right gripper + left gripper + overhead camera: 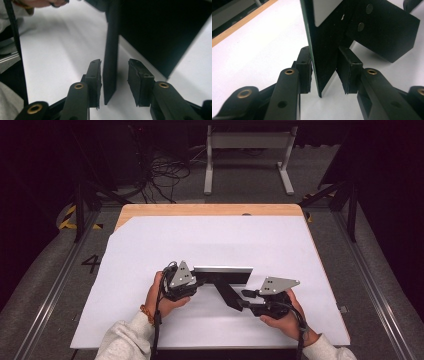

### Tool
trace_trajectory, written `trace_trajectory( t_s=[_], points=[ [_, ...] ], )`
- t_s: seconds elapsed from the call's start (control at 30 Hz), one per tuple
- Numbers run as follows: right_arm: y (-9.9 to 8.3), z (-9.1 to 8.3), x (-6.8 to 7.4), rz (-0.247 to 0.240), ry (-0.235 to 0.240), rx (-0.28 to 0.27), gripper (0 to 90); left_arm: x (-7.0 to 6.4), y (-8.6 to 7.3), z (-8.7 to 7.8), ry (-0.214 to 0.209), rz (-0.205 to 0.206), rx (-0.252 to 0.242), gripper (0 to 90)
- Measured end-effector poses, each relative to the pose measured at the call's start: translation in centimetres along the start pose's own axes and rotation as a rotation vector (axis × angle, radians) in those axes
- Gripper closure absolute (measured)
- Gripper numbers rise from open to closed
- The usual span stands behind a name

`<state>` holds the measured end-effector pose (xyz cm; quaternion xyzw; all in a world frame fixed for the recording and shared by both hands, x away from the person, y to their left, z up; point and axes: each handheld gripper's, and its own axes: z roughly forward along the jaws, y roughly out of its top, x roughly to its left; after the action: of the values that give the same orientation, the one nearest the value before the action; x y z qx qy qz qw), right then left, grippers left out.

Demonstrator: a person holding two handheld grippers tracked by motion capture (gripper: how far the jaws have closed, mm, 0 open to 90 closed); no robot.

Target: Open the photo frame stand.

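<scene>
In the left gripper view, the black folding stand (329,50) is running off the top edge, its upper part cut away. In the right gripper view, its dark panel (155,30) is blurring into shadow, and a hand (42,3) is being cropped at the top.

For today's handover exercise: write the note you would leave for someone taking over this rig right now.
Left tongs: open, pads straddling the edge of the upright black panel, not clamped.
Right tongs: open, pads either side of the black flap, with a gap on one side.
The black folding piece stands near the front of the white sheet between both hands.
Done: both tongs lined up on it.
Left: probably close both, then move or fold the piece.
</scene>
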<state>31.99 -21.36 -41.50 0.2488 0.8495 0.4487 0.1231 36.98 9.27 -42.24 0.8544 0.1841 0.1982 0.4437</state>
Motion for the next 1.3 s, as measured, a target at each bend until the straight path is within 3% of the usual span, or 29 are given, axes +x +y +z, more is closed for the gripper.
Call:
trace_trajectory(
  t_s=[0.17,0.4,0.43,0.6,0.97,1.13,1.3],
  points=[
    [0.1,-0.8,-0.3,0.006,-0.051,-0.039,64.0,0.0,0.0,-0.1,-0.008,0.005,0.003,66.4],
    [-0.2,-0.9,-0.6,-0.019,-0.169,-0.034,74.7,-0.2,-0.1,-0.2,-0.032,0.01,0.009,68.7],
    [-0.2,-0.9,-0.6,-0.019,-0.169,-0.034,74.7,-0.2,-0.1,-0.2,-0.032,0.01,0.009,68.9],
    [-0.4,-1.0,-1.3,0.011,-0.23,-0.034,75.7,-0.2,-0.2,-0.2,-0.037,0.0,0.005,68.9],
    [-0.3,-0.4,-1.6,-0.01,-0.247,-0.044,78.1,-0.1,-0.2,-0.3,-0.045,-0.011,0.004,69.3],
    [-0.1,-0.5,-1.9,-0.002,-0.266,-0.073,78.9,0.0,-0.3,-0.3,-0.053,-0.02,-0.005,69.5],
    [0.2,-0.3,-1.7,-0.031,-0.272,-0.073,80.1,0.0,-0.3,-0.4,-0.061,-0.012,0.0,70.3]
  ],
)
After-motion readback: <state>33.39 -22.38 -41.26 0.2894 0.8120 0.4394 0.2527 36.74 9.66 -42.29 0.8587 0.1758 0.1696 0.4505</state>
